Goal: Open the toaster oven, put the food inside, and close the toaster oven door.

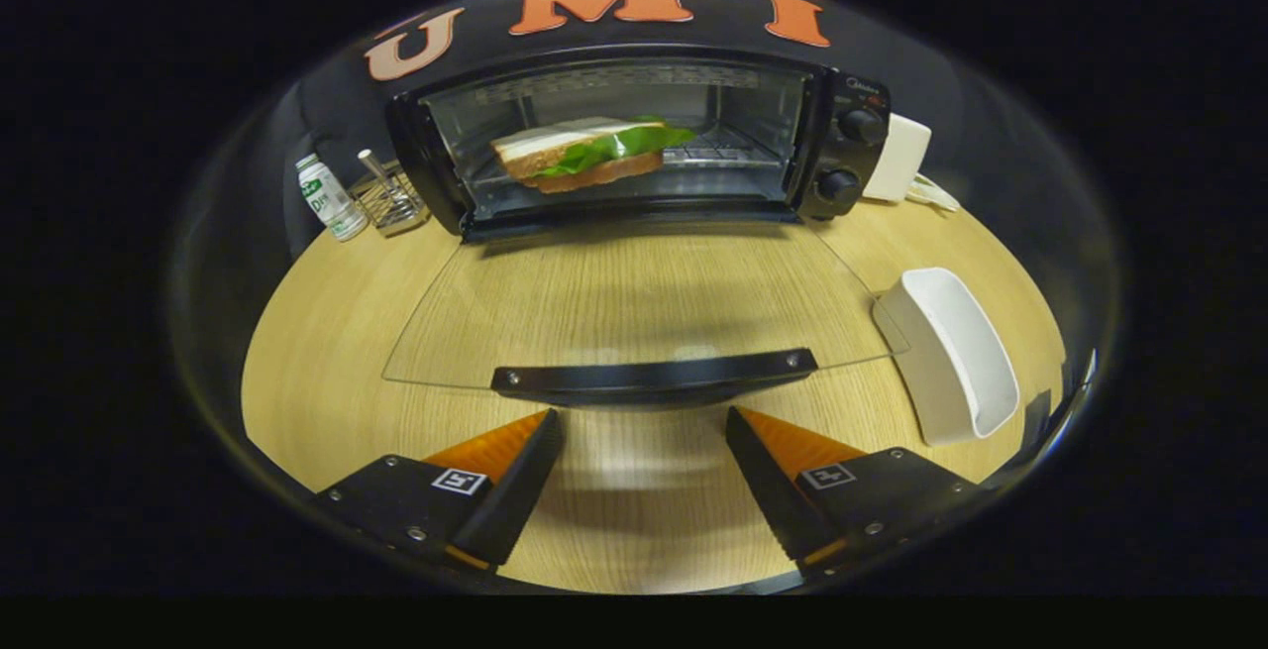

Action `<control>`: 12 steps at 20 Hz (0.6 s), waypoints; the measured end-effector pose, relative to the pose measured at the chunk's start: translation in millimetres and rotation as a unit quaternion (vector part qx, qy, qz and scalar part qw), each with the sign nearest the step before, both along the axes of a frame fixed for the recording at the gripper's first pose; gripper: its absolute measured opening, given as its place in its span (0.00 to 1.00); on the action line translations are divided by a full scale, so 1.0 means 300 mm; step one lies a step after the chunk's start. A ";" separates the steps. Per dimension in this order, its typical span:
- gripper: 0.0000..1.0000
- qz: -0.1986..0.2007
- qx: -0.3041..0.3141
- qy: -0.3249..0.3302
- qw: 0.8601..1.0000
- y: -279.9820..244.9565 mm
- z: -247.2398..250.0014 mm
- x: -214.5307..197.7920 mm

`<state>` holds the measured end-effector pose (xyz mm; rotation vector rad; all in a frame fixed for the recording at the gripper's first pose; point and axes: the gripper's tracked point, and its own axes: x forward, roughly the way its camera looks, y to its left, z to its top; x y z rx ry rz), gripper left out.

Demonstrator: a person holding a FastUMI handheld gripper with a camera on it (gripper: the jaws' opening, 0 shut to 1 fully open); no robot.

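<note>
1. Your gripper [644,466] is released: its two fingers stand wide apart with nothing between them but bare table [634,520].
2. The toaster oven [634,139] sits at the back of the table, well beyond the fingers, and its glass door [634,302] is folded all the way down toward you, lying flat just above the tabletop.
3. The sandwich [584,152] rests on the wire rack inside the oven, bread on both sides and a green leaf poking out; it looks fully clear of the door's swing, which is why I judge that only closing remains.
4. The door's dark handle [654,377] lies just ahead of your fingertips and roughly centred on the gap between them, a sensible line-up for getting under the door's front edge and lifting.
5. The open spread probably suits that lift: you can push the handle up or close on it.
6. A white dish [951,357] sits right beside the door's right corner, so keep your swing straight.
7. Left of the oven stand a small bottle [329,196] and a wire holder [391,198]; a white box [899,159] sits to its right.
8. Writing: the bottle carries a green label and the oven has small print above its two knobs [850,154], all too small to read.
</note>
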<state>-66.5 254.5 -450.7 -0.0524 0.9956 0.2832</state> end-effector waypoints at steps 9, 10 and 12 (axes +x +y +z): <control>1.00 -0.011 0.021 -0.019 1.000 0.020 0.066 0.029; 1.00 -0.012 0.026 -0.024 0.999 0.025 0.088 0.041; 1.00 -0.018 0.039 -0.036 0.998 0.035 0.148 0.070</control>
